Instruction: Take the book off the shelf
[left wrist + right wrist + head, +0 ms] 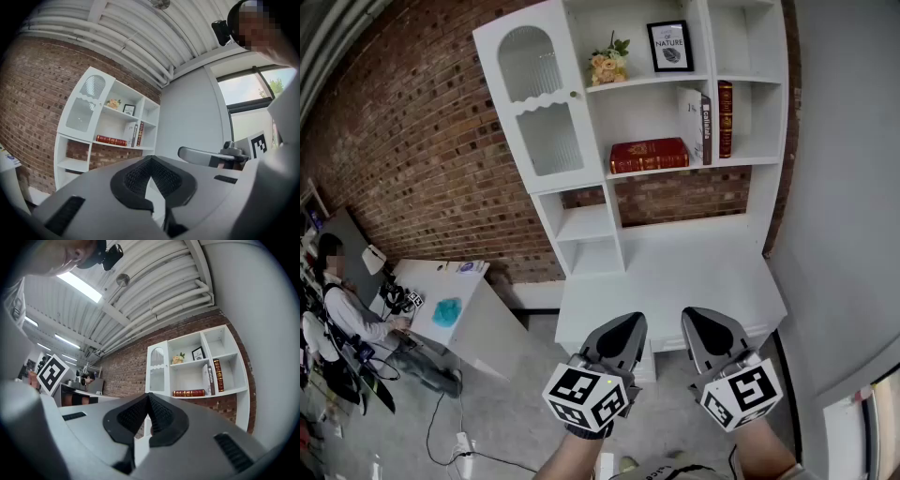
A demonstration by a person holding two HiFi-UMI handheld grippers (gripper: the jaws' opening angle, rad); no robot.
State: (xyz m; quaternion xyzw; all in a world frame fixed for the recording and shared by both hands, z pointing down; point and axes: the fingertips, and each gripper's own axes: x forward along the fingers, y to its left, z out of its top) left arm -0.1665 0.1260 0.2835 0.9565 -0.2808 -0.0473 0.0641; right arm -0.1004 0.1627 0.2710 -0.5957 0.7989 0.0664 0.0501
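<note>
A white shelf unit stands against the brick wall. On its middle shelf a red book lies flat. A white book and a grey book stand upright beside it. A second red book stands in the right compartment. Both grippers hang low in front of the unit, far from the books. My left gripper is shut and empty. My right gripper is shut and empty too. The shelf and its books also show in the left gripper view and the right gripper view.
Flowers and a framed picture sit on the top shelf. A glass cabinet door closes the left part. At lower left a person sits by a white desk. A grey wall rises on the right.
</note>
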